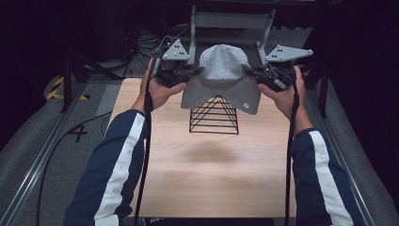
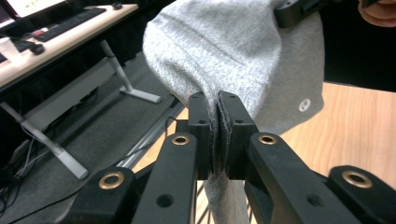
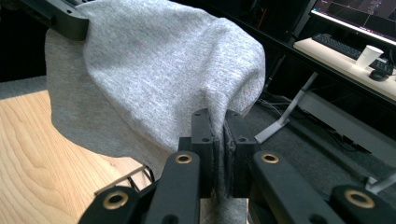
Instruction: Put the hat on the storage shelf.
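Holding soft grey knit cap (image 1: 222,75) above black wire pyramid stand (image 1: 214,115), we judge. Left tool (image 1: 196,70) and right tool (image 1: 249,71) each clamped tight on cap edge. Next we lower cap, centred over stand's apex on wooden desk (image 1: 211,169).

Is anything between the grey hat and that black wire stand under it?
Nothing visible. The grey hat hangs over the black wire stand, pinched at its sides by the left gripper and right gripper.
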`<action>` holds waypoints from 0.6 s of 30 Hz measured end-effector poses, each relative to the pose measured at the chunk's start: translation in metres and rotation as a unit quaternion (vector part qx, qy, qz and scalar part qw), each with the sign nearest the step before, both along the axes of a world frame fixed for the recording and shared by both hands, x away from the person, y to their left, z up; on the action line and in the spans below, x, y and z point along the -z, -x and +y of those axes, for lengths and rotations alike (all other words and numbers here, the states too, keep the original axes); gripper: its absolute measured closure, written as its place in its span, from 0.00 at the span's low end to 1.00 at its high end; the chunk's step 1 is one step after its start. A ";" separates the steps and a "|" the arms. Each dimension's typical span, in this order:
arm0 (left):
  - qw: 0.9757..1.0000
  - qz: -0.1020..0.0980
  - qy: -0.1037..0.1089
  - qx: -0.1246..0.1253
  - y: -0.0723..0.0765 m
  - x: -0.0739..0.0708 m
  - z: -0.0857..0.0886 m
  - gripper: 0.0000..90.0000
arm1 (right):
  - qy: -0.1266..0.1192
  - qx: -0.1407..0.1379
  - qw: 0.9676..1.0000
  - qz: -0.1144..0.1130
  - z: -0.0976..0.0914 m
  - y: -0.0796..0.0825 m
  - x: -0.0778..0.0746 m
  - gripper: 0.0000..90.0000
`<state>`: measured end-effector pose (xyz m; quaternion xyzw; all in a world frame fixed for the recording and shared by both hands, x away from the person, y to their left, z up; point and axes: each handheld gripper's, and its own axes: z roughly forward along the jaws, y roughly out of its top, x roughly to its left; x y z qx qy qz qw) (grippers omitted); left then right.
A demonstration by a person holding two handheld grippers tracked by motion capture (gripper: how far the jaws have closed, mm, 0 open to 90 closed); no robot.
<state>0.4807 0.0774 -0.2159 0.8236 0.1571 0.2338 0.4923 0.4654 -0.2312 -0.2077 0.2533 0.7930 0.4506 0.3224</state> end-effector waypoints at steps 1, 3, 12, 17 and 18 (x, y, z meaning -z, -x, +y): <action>1.000 0.000 0.001 0.002 0.001 0.001 -0.001 0.94 | 0.000 0.000 1.000 0.001 0.000 0.000 0.000 0.94; 1.000 0.001 0.000 0.007 0.002 0.002 -0.002 0.94 | 0.004 0.000 1.000 0.001 0.000 0.001 0.001 0.94; 1.000 0.018 -0.019 -0.001 -0.005 0.025 -0.002 0.94 | 0.015 -0.004 1.000 0.008 0.002 0.003 0.010 0.94; 0.999 0.037 -0.009 -0.009 -0.011 0.042 -0.002 0.94 | 0.020 -0.005 1.000 0.022 0.004 -0.001 0.024 0.94; 0.999 0.039 -0.016 -0.010 -0.013 0.045 -0.001 0.94 | 0.021 -0.005 0.999 0.026 0.005 -0.002 0.029 0.94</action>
